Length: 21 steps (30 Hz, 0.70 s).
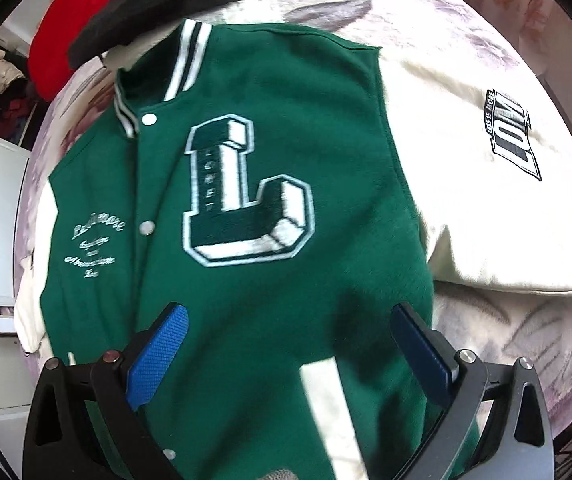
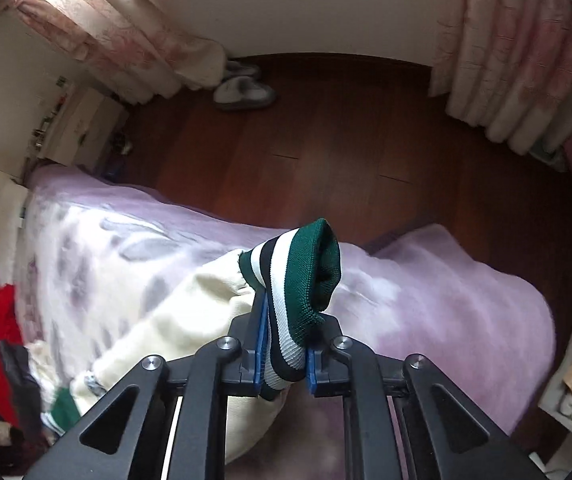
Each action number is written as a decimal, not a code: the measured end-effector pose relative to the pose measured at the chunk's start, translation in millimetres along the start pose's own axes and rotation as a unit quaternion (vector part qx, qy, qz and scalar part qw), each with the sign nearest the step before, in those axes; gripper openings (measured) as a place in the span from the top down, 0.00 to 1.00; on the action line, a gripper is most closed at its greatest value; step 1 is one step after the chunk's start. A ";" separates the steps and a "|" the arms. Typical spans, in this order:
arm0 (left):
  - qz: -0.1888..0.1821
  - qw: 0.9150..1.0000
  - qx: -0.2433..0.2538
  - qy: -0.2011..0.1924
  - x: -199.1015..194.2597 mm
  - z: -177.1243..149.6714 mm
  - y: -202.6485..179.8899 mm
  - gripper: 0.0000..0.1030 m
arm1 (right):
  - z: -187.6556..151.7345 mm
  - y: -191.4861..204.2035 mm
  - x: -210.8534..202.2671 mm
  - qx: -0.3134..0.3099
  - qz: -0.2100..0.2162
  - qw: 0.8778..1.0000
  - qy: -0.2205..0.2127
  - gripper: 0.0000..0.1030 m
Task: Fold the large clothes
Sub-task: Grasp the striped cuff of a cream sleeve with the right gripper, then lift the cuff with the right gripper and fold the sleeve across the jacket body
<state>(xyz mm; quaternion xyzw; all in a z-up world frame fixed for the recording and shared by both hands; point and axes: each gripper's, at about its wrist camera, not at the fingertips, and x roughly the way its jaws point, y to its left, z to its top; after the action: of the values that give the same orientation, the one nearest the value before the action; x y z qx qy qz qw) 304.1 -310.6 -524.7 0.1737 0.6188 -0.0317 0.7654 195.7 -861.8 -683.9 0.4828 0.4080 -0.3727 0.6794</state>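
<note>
Two grippers over one bed (image 2: pixel 466 296), covered in a lilac floral blanket. Green varsity jacket (image 1: pixel 253 184) spread front-up across that blanket, collar toward the far edge where red and dark clothes (image 1: pixel 85 20) sit piled, cream sleeve (image 1: pixel 486 184) thrown out toward the right side.

Left gripper (image 1: pixel 286 352): jaws wide apart, blue pads (image 1: pixel 157 356) hovering above the lower front of the jacket, nothing between them; whether touching the cloth, cannot tell.

Right gripper (image 2: pixel 286 354): jaws nearly together, clamped on the striped green knit cuff (image 2: pixel 298 292) of the other cream sleeve (image 2: pixel 173 320), near the bed's edge above the wooden floor (image 2: pixel 326 152). Cuff bunched and doubled over between the pads, most of its bulk sticking out past the tips.

Likely trouble from here:
- Cuff slipping free during the carry across, since only a thin strip of ribbing seems pinched.
- Sleeve dragging the jacket body sideways, with no left-side hold to pin it.
- Sleeve landing twisted or bunched, given the doubled-over cuff.
- Cloth sliding toward the floor, with the grasp so near the bed's edge.
</note>
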 end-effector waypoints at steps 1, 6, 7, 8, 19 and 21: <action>0.002 1.000 0.003 0.001 4.2 1.9 -2.7 0.00 | 4.0 8.3 0.8 -0.005 0.008 1.000 0.002 0.85; 0.001 1.000 -0.003 0.010 21.4 0.6 -3.0 0.00 | 11.9 26.3 2.7 -0.024 0.012 0.998 0.064 0.59; -0.001 1.000 -0.006 0.013 23.6 -0.1 -0.8 0.00 | 10.4 19.2 9.5 -0.008 0.012 0.996 0.084 0.25; -0.002 1.000 -0.008 0.015 25.1 -0.9 1.3 0.00 | 4.7 6.5 17.5 0.022 0.025 0.994 0.103 0.10; -0.012 0.999 -0.014 0.029 33.5 -6.0 11.4 0.00 | -62.8 -55.1 90.2 0.233 0.119 0.958 0.116 0.33; -0.011 0.999 -0.013 0.027 33.1 -5.2 10.9 0.00 | -55.3 -50.0 91.0 0.217 0.123 0.964 0.092 0.79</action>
<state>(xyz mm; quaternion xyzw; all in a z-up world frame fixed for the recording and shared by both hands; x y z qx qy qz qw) 309.8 -293.2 -554.9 0.1573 0.6416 -0.0273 0.7502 175.3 -831.8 -795.8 0.6979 0.3154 -0.3194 0.5581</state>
